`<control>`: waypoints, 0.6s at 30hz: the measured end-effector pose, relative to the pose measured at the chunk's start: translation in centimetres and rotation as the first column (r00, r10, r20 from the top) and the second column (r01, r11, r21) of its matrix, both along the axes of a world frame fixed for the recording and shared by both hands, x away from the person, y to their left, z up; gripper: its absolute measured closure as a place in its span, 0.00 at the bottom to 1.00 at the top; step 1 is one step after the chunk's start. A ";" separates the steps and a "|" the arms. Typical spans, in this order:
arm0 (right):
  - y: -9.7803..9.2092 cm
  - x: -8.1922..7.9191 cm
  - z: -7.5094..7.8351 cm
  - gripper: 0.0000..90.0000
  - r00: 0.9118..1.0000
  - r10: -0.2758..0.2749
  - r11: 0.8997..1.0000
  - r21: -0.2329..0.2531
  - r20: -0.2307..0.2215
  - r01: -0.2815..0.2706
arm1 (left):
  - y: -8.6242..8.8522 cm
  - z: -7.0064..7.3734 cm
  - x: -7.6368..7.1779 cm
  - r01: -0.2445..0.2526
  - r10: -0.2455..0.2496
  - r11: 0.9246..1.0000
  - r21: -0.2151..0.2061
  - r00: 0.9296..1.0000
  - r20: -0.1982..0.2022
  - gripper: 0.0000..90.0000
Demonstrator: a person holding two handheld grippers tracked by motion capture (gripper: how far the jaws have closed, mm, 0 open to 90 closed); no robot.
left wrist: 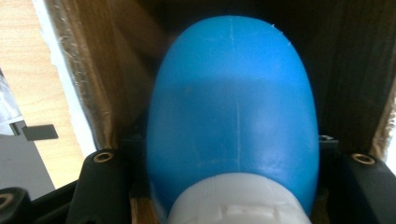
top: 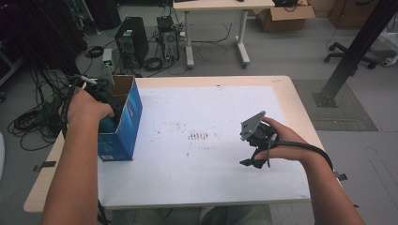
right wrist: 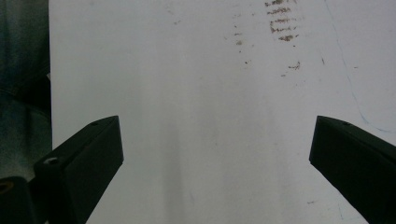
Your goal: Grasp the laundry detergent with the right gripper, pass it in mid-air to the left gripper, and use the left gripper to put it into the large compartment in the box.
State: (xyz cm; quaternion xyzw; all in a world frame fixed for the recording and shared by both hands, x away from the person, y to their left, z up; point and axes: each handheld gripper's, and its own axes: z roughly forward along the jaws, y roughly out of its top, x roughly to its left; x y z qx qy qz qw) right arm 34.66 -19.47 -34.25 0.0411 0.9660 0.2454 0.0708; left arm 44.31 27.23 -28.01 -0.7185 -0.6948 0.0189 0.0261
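A blue cardboard box with an open top stands at the left edge of the table. My left gripper reaches down into it from above. In the left gripper view a blue plastic bottle with a white cap sits between the two black jaws, which are shut on its sides, with the box's brown inner walls around it. My right gripper hovers over the white sheet at the right, jaws pointing down and toward me. In the right gripper view its jaws stand wide apart with nothing between them.
The white sheet covers most of the wooden table and has dark smudges near its middle. Cables, computer towers and a second desk stand on the floor beyond the table's far edge.
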 end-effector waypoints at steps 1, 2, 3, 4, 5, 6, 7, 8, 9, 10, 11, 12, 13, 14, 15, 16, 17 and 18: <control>0.0 0.0 0.0 0.03 1.000 0.002 1.000 -0.001 -0.001 -0.002 | 0.0 -0.1 0.0 0.001 -0.001 1.000 0.000 1.000 0.001 0.43; 0.0 0.0 0.0 0.03 1.000 0.004 1.000 -0.002 0.001 -0.004 | 0.0 -0.2 0.0 0.000 0.000 1.000 0.001 1.000 -0.001 0.43; 0.0 0.0 0.1 0.03 1.000 0.003 1.000 -0.002 0.002 -0.003 | 0.1 -0.3 0.0 0.000 0.000 1.000 0.001 1.000 -0.002 0.43; 0.0 0.0 0.0 0.03 1.000 0.002 1.000 0.000 0.001 -0.002 | 0.1 -0.4 0.0 0.000 0.000 1.000 0.002 1.000 -0.002 0.43; 0.0 0.0 0.0 0.03 1.000 0.006 1.000 0.001 0.004 -0.006 | 0.1 -0.5 -0.1 -0.001 0.001 1.000 0.001 1.000 -0.002 0.43; 0.0 0.0 0.0 0.03 1.000 0.005 1.000 0.002 0.005 -0.005 | 0.1 -0.5 -0.1 0.000 0.000 1.000 0.002 1.000 -0.001 0.43; 0.0 -0.1 0.1 0.03 1.000 0.004 1.000 -0.001 0.004 -0.004 | 0.1 -0.6 -0.1 0.000 0.000 1.000 0.001 1.000 0.001 0.43; 0.0 -0.1 0.1 0.03 1.000 0.001 1.000 -0.002 0.002 -0.001 | 0.1 -0.7 -0.1 0.000 0.000 1.000 0.002 1.000 0.003 0.43; 0.0 -0.1 0.1 0.03 1.000 0.000 1.000 0.000 0.002 0.000 | 0.1 -0.7 -0.1 0.001 -0.001 1.000 0.001 1.000 0.006 0.43; -0.1 -0.1 0.1 0.03 1.000 -0.001 1.000 -0.003 0.002 0.001 | 0.1 -0.7 -0.1 0.001 -0.001 1.000 0.001 1.000 0.006 0.43; -0.1 -0.1 0.1 0.03 1.000 -0.001 1.000 -0.002 0.002 0.001 | 0.2 -0.7 -0.1 0.001 -0.001 1.000 0.001 1.000 0.006 0.43; -0.1 -0.1 0.1 0.03 1.000 0.001 1.000 -0.001 0.003 -0.001 | 0.2 -0.7 -0.1 0.000 0.000 1.000 0.001 1.000 0.004 0.43; -0.1 -0.1 0.1 0.03 1.000 -0.001 1.000 -0.002 0.003 0.001 | 0.2 -0.7 -0.2 0.000 0.000 1.000 0.001 1.000 0.000 0.43; -0.1 -0.1 0.1 0.03 1.000 -0.004 1.000 0.001 0.003 0.004 | 0.2 -0.7 -0.2 -0.003 0.003 1.000 -0.001 1.000 -0.001 0.43; -0.1 -0.2 0.1 0.03 1.000 -0.006 1.000 0.001 0.003 0.006 | 0.2 -0.7 -0.2 -0.002 0.002 1.000 -0.001 1.000 -0.004 0.43; -0.1 -0.2 0.2 0.03 1.000 -0.005 1.000 0.000 0.002 0.005 | 0.2 -0.7 -0.2 -0.002 0.002 1.000 0.000 1.000 -0.006 0.43; -0.1 -0.2 0.2 0.03 1.000 -0.006 1.000 0.001 0.002 0.006 | 0.2 -0.7 -0.2 -0.003 0.003 1.000 0.001 1.000 -0.005 0.43; -0.1 -0.2 0.2 0.03 1.000 -0.008 1.000 0.001 0.003 0.008 | 0.2 -0.8 -0.2 -0.003 0.003 1.000 0.003 1.000 -0.006 0.43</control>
